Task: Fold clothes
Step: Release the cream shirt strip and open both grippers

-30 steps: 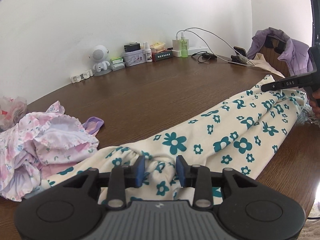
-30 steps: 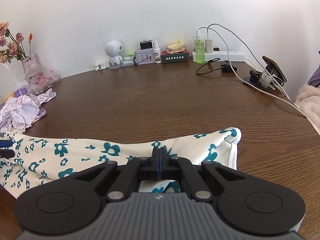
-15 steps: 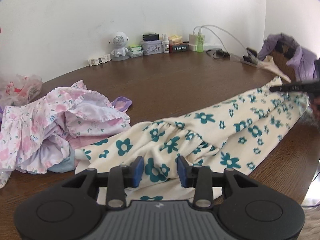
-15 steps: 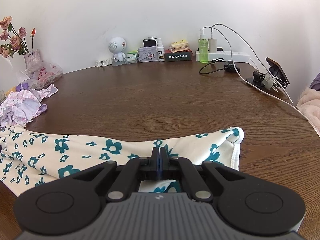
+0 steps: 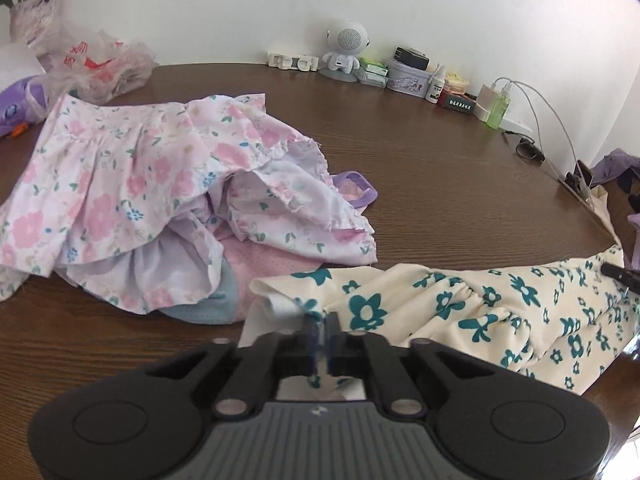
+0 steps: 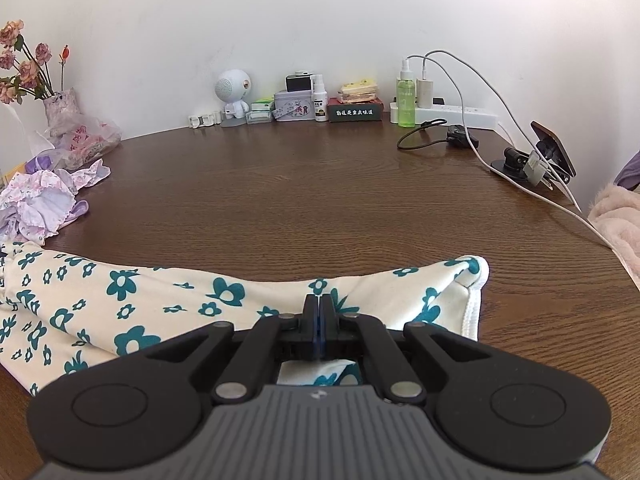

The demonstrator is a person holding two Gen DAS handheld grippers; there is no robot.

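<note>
Item: floral garment (image 5: 460,308), spread on tabletop (image 6: 320,200). Left gripper (image 5: 320,330) and right gripper (image 6: 319,314): jaws clamped on opposite ends. Advice: keep cloth taut, edges aligned, clear of pink pile (image 5: 152,200).

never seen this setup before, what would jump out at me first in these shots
The cream cloth with teal flowers stretched along the near edge of the brown table, pinched at each end by the left gripper and right gripper. Next, the rumpled pink floral heap at the left.

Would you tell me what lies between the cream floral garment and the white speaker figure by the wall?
In the right wrist view, only bare table lies between the cream floral garment and white speaker figure.
</note>
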